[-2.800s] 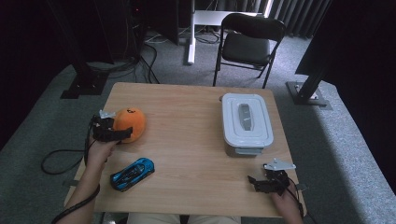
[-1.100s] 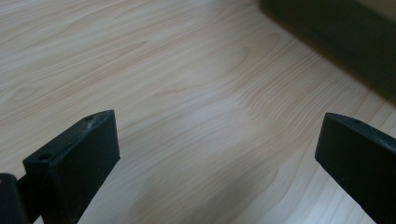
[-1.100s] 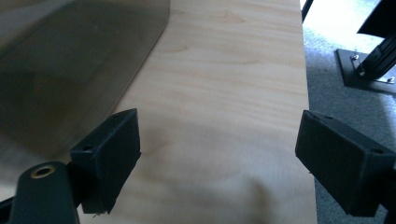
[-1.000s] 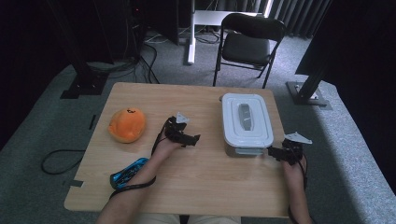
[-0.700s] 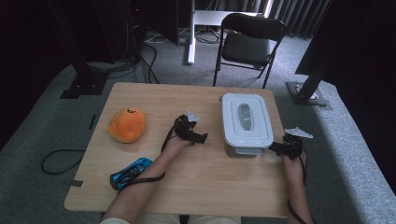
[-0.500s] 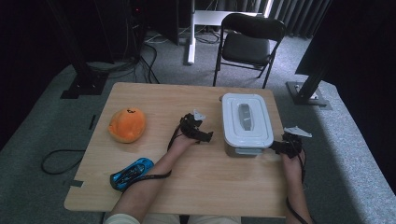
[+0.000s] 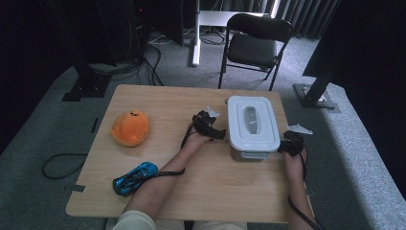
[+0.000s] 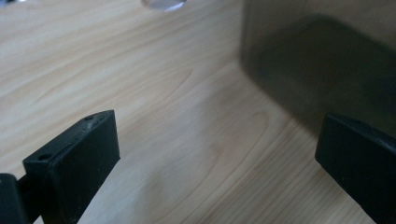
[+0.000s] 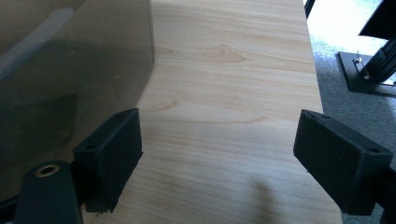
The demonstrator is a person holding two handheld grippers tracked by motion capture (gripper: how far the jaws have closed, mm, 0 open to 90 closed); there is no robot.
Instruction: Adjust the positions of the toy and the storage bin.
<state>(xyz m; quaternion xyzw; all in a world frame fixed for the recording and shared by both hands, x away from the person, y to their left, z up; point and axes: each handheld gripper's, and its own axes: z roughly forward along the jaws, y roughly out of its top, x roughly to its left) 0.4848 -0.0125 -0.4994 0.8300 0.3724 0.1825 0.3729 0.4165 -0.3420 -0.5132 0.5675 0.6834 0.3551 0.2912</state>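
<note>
Wood-grain worktop [image 7: 158, 103], pale, carries everything. Nearest the person, at about 7 o'clock, a blue toy car [image 7: 135, 178]; further out at 9 o'clock an orange soft toy [image 7: 130, 128]. Right of centre, toward 2 o'clock, sits the box [image 7: 253, 128]: clear smoky plastic walls, white clip-on lid, grey handle on top. Beyond the worktop at 12 o'clock, a black folding chair [image 7: 253, 43] on grey carpet.

Handling guess: box looks stiff, light, likely empty, with smooth walls that could slip under a pinch. Lid latches on the short ends and the side clips look like the sensible places to take hold; squeezing the walls probably just slides it. Pressing in from both sides should steady it.

Left gripper [image 7: 214, 132] is at the box's 9 o'clock side, just beside the wall. In the left gripper view its fingers [image 8: 74, 161] are spread wide, holding nothing, with the dark wall [image 8: 322, 60] looming just ahead of the right-hand one; contact cannot be told.

Right gripper [image 7: 286, 144] sits at the box's 4 o'clock corner. In the right gripper view its fingers [image 9: 343, 161] are also wide apart and empty, the near one just beside the smoky wall [image 9: 70, 70], bare wood between them.
</note>
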